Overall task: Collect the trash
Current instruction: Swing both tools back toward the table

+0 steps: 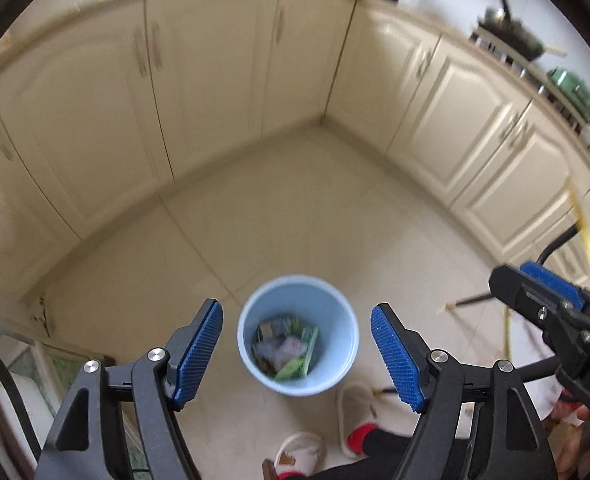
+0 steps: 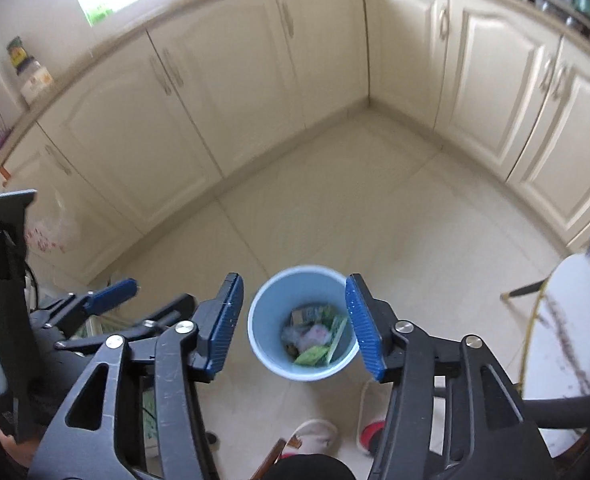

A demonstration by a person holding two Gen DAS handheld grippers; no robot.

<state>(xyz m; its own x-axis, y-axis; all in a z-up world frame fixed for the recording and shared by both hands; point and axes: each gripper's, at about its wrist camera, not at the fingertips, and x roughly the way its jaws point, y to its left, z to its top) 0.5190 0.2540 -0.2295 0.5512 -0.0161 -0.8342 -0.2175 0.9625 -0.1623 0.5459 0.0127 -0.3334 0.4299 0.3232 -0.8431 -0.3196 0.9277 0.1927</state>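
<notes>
A light blue bin stands on the pale tiled floor, holding green wrappers and crumpled paper. My left gripper hangs high above it, jaws open, nothing between its blue pads. In the right wrist view the same bin with its trash lies below my right gripper, which is also open and empty. The right gripper shows at the right edge of the left wrist view, and the left gripper shows at the left of the right wrist view.
Cream cabinets line the far and right sides, meeting in a corner. The person's slippered feet stand just behind the bin. A white round table with thin dark and gold legs stands at the right. A stove with a pan sits on the counter.
</notes>
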